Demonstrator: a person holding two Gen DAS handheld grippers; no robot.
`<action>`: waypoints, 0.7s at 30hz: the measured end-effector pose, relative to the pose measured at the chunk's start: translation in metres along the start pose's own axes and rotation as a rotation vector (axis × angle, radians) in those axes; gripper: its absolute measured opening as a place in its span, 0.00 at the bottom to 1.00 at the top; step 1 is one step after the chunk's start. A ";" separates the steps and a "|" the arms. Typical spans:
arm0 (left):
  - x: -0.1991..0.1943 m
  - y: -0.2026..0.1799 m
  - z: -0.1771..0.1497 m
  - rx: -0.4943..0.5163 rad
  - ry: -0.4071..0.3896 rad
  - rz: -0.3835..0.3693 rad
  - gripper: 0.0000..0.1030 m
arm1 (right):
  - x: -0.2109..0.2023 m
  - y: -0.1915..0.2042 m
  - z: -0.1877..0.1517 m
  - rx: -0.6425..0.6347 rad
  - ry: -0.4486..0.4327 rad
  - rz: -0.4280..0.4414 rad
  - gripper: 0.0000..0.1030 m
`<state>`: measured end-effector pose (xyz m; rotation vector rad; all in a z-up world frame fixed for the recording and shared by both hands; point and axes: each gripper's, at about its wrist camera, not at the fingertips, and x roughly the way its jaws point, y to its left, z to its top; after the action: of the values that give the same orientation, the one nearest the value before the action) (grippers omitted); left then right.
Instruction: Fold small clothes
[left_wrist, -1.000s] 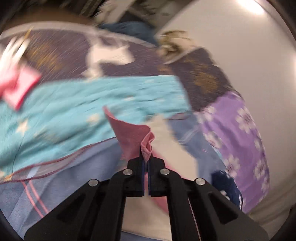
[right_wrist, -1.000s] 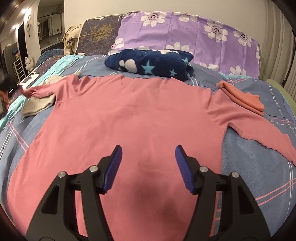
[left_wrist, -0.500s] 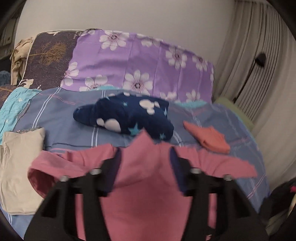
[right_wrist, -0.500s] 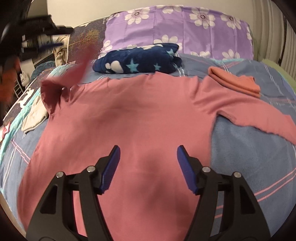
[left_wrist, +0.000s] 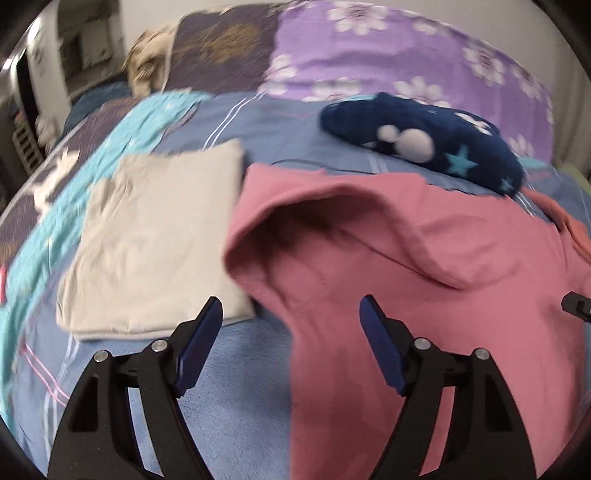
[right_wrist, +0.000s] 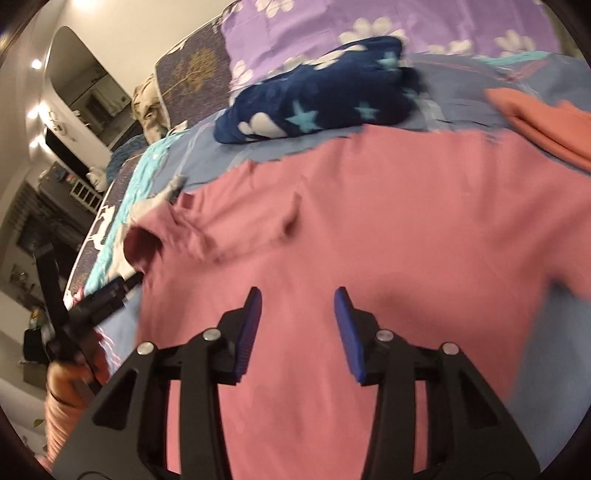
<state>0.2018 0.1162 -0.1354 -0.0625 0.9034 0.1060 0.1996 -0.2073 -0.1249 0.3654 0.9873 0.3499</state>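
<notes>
A pink long-sleeved shirt (left_wrist: 424, 266) lies spread on the blue bedspread, its left sleeve folded in over the body, forming a raised loop; it also shows in the right wrist view (right_wrist: 369, 236). My left gripper (left_wrist: 291, 328) is open and empty, just above the shirt's left edge; it also shows at the left of the right wrist view (right_wrist: 110, 291). My right gripper (right_wrist: 297, 306) is open and empty, hovering over the shirt's lower middle.
A folded beige garment (left_wrist: 159, 236) lies left of the shirt. A navy star-print garment (left_wrist: 424, 136) sits behind it, in front of a purple flowered pillow (left_wrist: 406, 55). A folded orange garment (right_wrist: 546, 122) lies at the right. A turquoise blanket (left_wrist: 110, 147) runs along the left.
My left gripper carried the pink sleeve from the left side over the shirt, let it go and opened. The sleeve now rests folded on the body. The right gripper stayed open, shifting slightly.
</notes>
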 end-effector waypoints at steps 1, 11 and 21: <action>0.006 0.005 0.004 -0.028 0.011 0.012 0.75 | 0.012 0.006 0.012 -0.011 0.002 -0.010 0.50; 0.042 -0.006 0.007 0.002 0.028 0.267 0.75 | 0.068 0.033 0.052 -0.046 0.013 -0.131 0.04; 0.030 0.002 -0.004 0.004 -0.005 0.274 0.75 | -0.067 -0.034 0.021 0.011 -0.182 -0.172 0.04</action>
<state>0.2168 0.1197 -0.1615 0.0660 0.9033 0.3589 0.1880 -0.2705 -0.0798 0.3143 0.8354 0.1526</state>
